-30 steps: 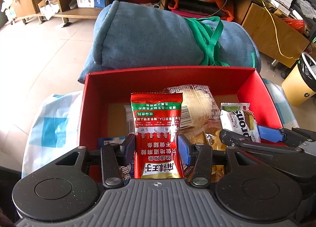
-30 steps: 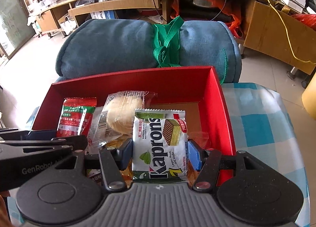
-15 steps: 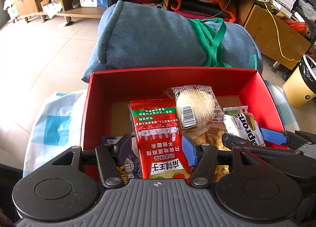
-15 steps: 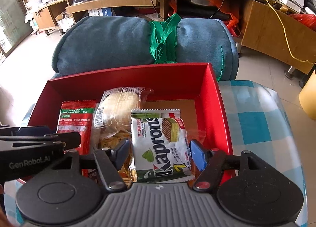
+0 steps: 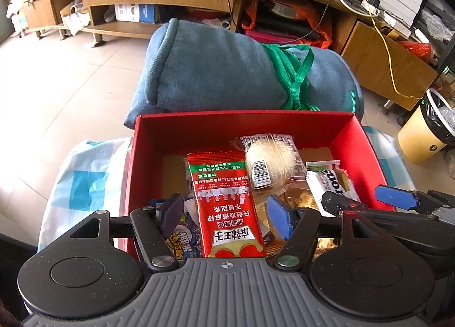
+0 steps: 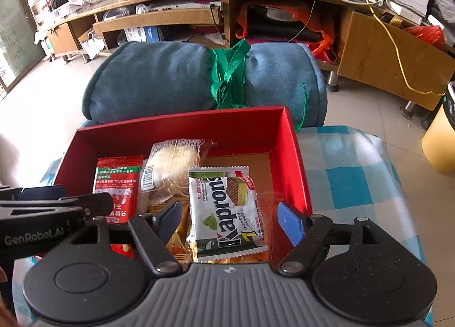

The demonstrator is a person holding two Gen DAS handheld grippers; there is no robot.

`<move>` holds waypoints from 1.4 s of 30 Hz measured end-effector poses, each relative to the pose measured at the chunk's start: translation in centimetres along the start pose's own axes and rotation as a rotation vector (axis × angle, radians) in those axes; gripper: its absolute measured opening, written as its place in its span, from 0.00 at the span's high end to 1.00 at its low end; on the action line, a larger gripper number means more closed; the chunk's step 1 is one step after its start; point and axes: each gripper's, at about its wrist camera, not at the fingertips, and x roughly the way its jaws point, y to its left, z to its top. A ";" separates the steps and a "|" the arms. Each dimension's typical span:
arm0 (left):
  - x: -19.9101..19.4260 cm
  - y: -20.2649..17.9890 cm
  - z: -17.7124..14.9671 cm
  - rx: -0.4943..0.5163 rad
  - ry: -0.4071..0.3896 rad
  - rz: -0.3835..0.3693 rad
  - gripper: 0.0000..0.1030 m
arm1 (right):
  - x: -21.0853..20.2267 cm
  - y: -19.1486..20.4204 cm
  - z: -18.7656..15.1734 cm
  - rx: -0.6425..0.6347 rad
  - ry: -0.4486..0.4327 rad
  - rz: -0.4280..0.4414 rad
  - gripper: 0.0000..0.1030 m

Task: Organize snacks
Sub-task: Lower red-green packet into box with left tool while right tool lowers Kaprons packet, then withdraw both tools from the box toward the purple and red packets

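Sitting just behind the table is the biggest thing, a rolled blue blanket [image 5: 221, 77] tied with a green strap [image 5: 295, 79]. It lies right against the back wall of a red box [image 5: 244, 124]. The box rests on a table with a blue and white checked cloth [image 6: 355, 173]. Off to the right, on the floor, stands a yellow bin [image 5: 423, 133] with a black bag in it.

Inside the box are the snacks. A red packet with Chinese words [image 5: 227, 207] lies flat near the front, a bit left of the middle. Next to it, further back, is a clear bag with a pale bun [image 5: 270, 160] and a barcode. A white Kaprons wafer pack [image 6: 227, 210] lies on the right side, on top of some golden snacks in clear wrap [image 5: 295, 199]. A small blue packet [image 5: 179, 239] peeks out at the front left corner.

The left gripper [image 5: 224, 213] hangs over the front of the box. Its fingers are spread wide, and the red packet lies loose between them, not squeezed. The right gripper [image 6: 230, 219] hangs beside it on the right. Its fingers are spread wide too, with a gap on each side of the wafer pack.
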 end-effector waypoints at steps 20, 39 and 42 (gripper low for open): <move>-3.7 1.7 -3.2 0.003 -0.027 -0.024 0.21 | -4.7 1.5 -2.5 -0.007 -0.052 0.045 0.26; -2.6 7.0 -9.8 -0.065 0.118 -0.005 0.20 | -7.7 3.2 -7.3 -0.090 -0.015 0.092 0.25; -1.2 7.1 -9.5 -0.058 0.163 -0.054 0.20 | -7.5 2.8 -7.6 -0.081 -0.001 0.098 0.25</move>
